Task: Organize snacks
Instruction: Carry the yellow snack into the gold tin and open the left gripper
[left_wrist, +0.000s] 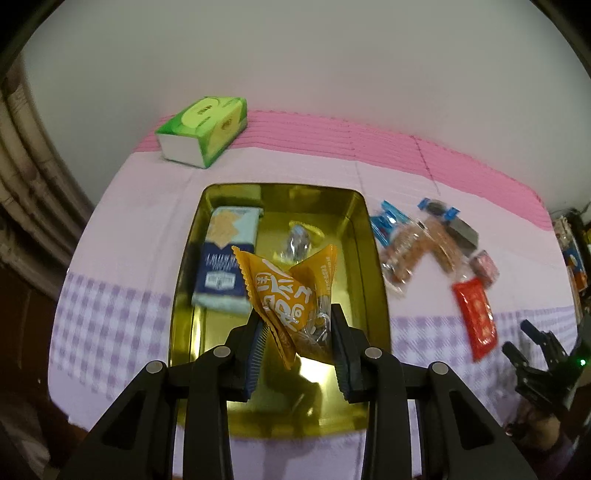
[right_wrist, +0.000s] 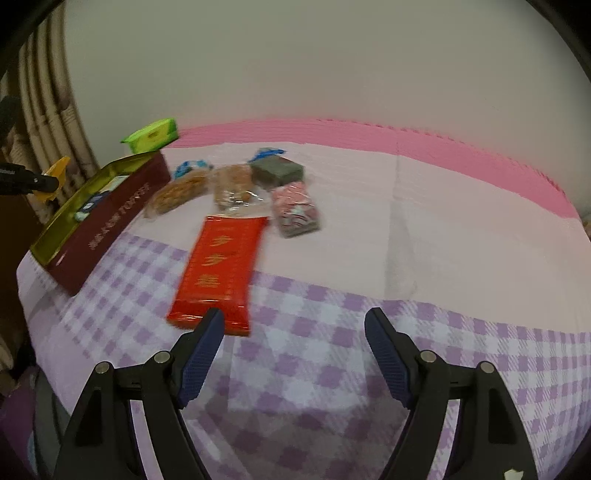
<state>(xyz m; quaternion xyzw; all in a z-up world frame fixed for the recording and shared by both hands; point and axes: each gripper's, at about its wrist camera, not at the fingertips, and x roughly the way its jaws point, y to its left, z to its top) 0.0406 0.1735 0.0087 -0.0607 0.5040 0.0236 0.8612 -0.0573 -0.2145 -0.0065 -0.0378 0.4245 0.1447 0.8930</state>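
My left gripper (left_wrist: 297, 314) is shut on an orange snack packet (left_wrist: 284, 291) and holds it above the gold tin (left_wrist: 373, 280). A blue cracker pack (left_wrist: 227, 254) and a clear-wrapped sweet (left_wrist: 299, 242) lie inside the tin. The right wrist view shows the tin's maroon wall (right_wrist: 107, 218) at the left, with the orange packet (right_wrist: 57, 170) over it. My right gripper (right_wrist: 295, 317) stands open above the checked cloth with nothing between its fingers. Its left finger (right_wrist: 203, 347) overlaps the near end of a red packet (right_wrist: 221, 266); whether it touches is unclear.
Beyond the red packet lie two brown biscuit packs (right_wrist: 181, 192) (right_wrist: 232, 184), a dark green block (right_wrist: 277, 170) and a pink-patterned pack (right_wrist: 295, 210). A green tissue pack (left_wrist: 203, 129) sits at the back left by the wall. Curtains hang at the left.
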